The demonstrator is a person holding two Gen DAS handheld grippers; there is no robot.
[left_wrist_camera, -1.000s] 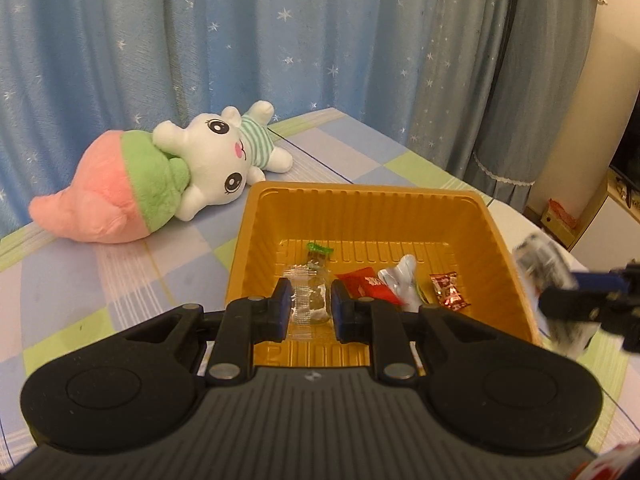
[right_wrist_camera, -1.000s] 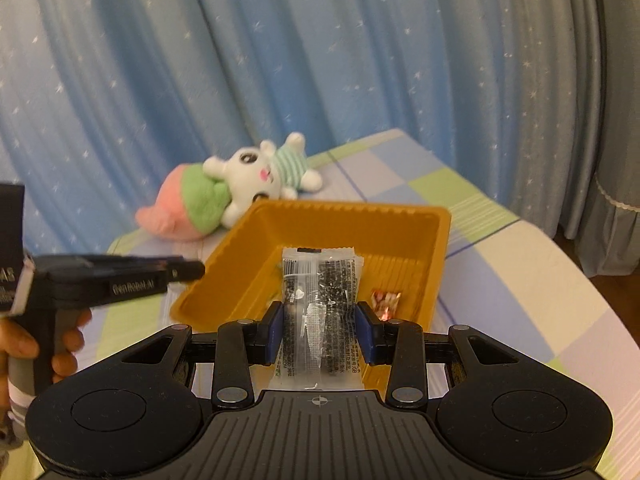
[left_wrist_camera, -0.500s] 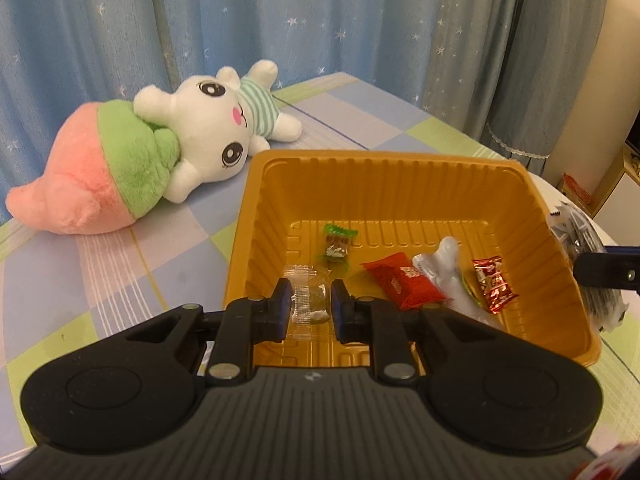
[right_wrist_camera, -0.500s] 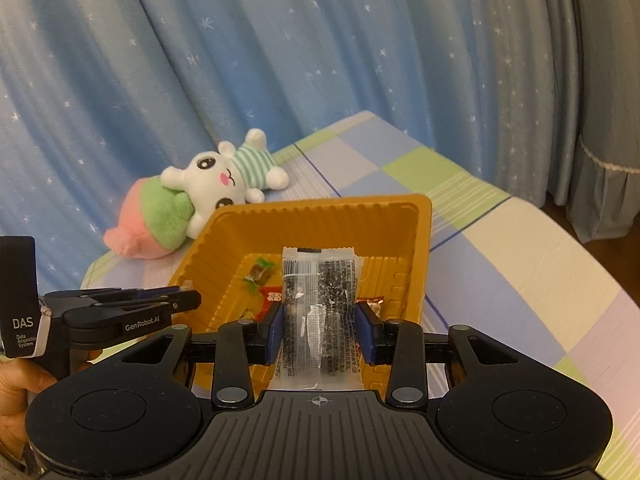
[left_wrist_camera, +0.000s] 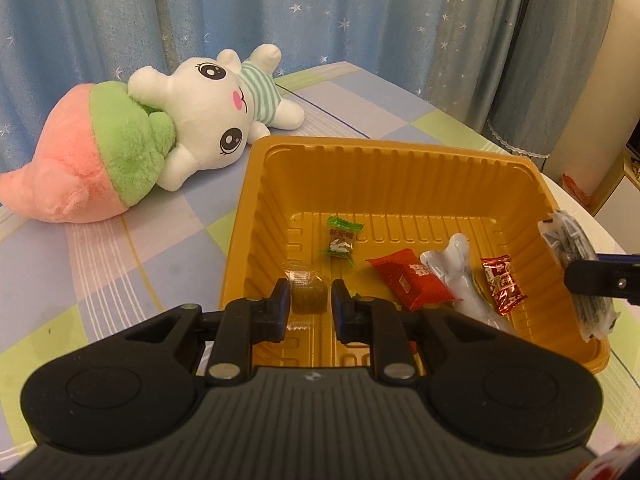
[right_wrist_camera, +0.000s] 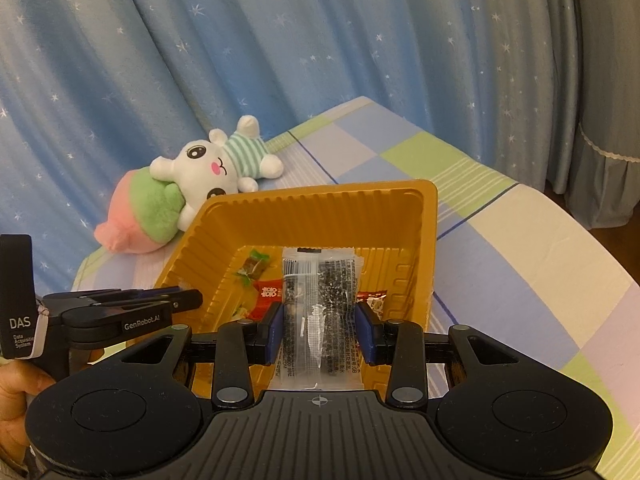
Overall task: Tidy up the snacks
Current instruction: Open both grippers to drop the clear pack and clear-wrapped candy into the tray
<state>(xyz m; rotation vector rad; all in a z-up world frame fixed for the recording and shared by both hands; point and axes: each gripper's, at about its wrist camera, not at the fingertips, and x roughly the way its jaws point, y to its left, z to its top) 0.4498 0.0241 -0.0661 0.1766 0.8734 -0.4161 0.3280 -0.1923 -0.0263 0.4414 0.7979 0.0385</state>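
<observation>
left gripper (left_wrist_camera: 309,303): jaws pinching a small clear-wrapped greenish-brown candy (left_wrist_camera: 307,296), held over the near left corner of the orange tray (left_wrist_camera: 400,160)
right gripper (right_wrist_camera: 319,326): jaws clamped on a long clear packet with dark printed bits (right_wrist_camera: 320,312), which sticks up past the fingertips, over the tray's near edge
tray contents, left wrist view: green-wrapped candy (left_wrist_camera: 340,240), red packet (left_wrist_camera: 412,278), whitish pouch (left_wrist_camera: 460,276) and a red-and-gold candy (left_wrist_camera: 502,284), all lying on the tray floor
only in the left wrist view: the whitish pouch shows clearly, and the right gripper pokes in at the right edge with its packet hanging by the tray's right wall
only in the right wrist view: a hand (right_wrist_camera: 20,392) on the handle of the left gripper, whose fingers reach in from the left over the tray rim; most of the tray snacks are hidden behind the held packet
worktop (left_wrist_camera: 120,264): covered in a pastel checked cloth
plush bunny (left_wrist_camera: 208,112): lying beside the tray's far left corner, hugging a pink and green plush thing
curtain (right_wrist_camera: 280,60): blue with little stars, behind everything
</observation>
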